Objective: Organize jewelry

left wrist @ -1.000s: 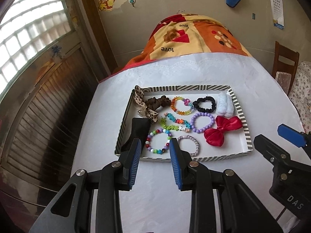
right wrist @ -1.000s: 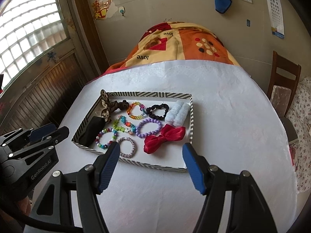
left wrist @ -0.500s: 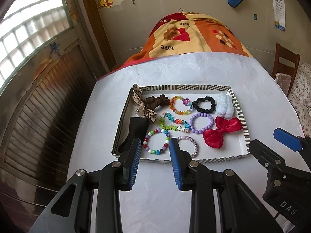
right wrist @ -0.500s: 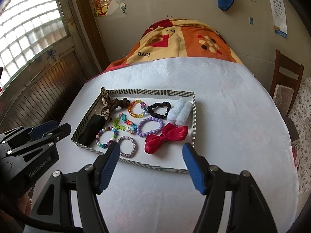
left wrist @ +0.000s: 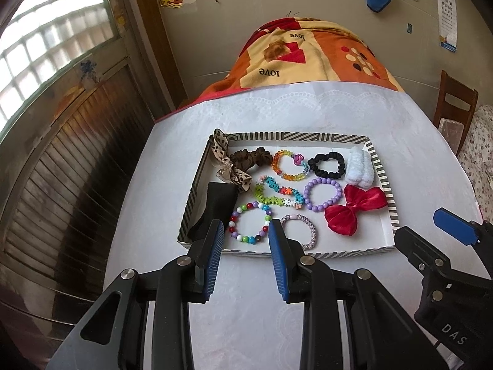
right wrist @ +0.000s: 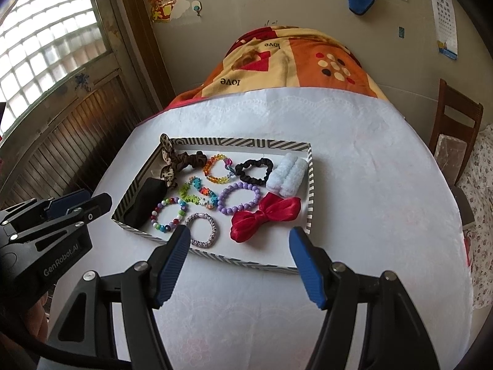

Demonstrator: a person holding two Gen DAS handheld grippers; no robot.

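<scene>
Lying beyond both tools [left wrist: 246, 240] [right wrist: 237, 246]: tray [left wrist: 389, 197]

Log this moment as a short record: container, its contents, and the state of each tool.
container: striped tray on the white table
bracelets: purple bead bracelet, multicolor bead bracelet
hair items: red bow, black scrunchie, white scrunchie
left tool: open, empty, at the tray's near edge
right tool: open wide, empty, holding nothing
</scene>
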